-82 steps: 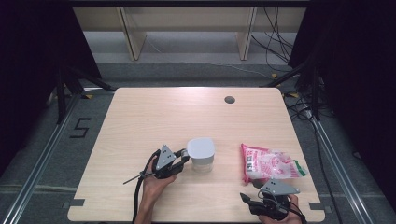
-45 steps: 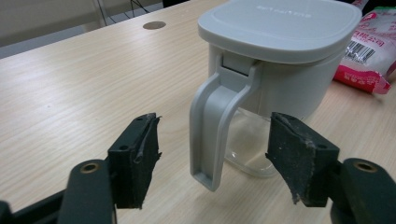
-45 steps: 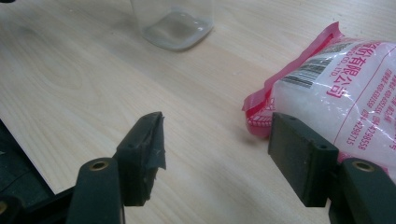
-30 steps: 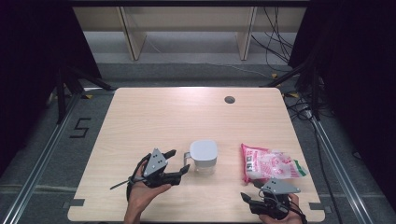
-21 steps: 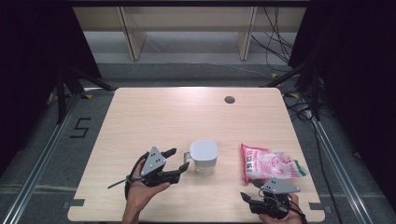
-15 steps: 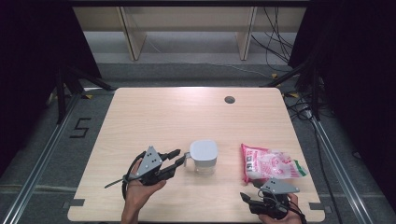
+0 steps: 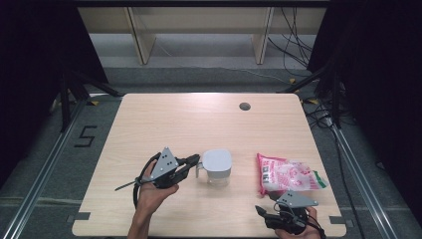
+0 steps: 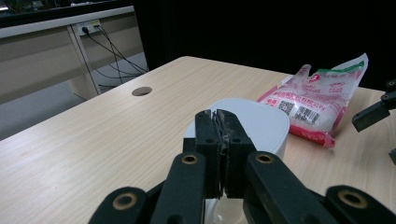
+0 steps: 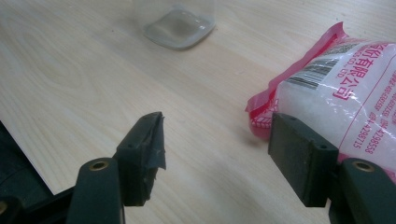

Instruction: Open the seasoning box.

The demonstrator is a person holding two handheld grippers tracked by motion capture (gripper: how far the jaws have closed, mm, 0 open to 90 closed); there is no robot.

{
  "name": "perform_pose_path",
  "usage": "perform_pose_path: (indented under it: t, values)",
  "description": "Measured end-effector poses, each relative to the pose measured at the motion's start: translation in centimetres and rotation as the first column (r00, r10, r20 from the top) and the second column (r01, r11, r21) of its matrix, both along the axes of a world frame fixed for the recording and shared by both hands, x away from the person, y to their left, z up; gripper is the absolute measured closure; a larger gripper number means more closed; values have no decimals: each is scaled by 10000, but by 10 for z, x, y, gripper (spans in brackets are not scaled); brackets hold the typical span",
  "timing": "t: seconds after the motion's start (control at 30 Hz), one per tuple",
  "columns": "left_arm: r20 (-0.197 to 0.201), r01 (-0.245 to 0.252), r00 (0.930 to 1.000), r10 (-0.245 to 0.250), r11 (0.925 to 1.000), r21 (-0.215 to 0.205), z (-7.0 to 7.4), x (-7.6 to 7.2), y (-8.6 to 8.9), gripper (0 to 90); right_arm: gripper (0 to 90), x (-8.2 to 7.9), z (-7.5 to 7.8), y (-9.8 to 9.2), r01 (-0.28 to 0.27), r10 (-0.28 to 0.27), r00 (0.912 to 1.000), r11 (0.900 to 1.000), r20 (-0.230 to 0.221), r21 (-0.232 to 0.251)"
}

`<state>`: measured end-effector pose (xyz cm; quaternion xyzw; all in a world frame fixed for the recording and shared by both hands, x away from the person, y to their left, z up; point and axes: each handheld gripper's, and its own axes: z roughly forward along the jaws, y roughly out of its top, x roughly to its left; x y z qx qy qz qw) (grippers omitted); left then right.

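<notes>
A clear jug with a white lid point(image 7: 217, 164) stands at the table's front middle, its handle toward my left gripper point(image 7: 194, 160). In the left gripper view the jaws point(image 8: 217, 122) have just been closing and now meet pad to pad in front of the lid point(image 8: 261, 123). Whether the thin handle is pinched between them I cannot tell. A pink and white bag point(image 7: 286, 174) lies flat to the right. My right gripper point(image 7: 266, 215) rests at the front edge, open, with bare table between its jaws point(image 9: 219, 144). The bag's corner point(image 9: 345, 93) sits just beyond its right jaw.
A round cable hole point(image 7: 244, 106) marks the table's far right part. Wooden table point(image 7: 189, 124) stretches bare behind the jug. Off the far edge are a shelf's legs and loose cables on the floor point(image 7: 293, 55). The right gripper's jaw point(image 8: 373, 114) shows at the edge of the left gripper view.
My left gripper's jaws went from wide open to shut beside the jug's handle, and the hand rose slightly. The jug, the bag and the right gripper stayed put.
</notes>
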<state>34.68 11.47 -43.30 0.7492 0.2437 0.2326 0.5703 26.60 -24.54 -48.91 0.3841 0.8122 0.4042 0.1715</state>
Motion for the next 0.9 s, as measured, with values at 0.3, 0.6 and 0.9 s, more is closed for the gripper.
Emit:
perform_pose_path:
  t: [0.3,0.6,0.9]
  values:
    - [-356,258,9991,-250,9994,225,-8,11,-13,873,368,-1,1,2,0,1,10000,9999,61,-121]
    - [-626,84,9980,-62,9994,348,-16,18,-14,875,368,0,1,2,38,-38,10000,9999,19,-122]
    - [-643,98,9979,-77,9994,321,-17,18,-14,876,372,3,1,8,-53,53,10000,10000,19,-80]
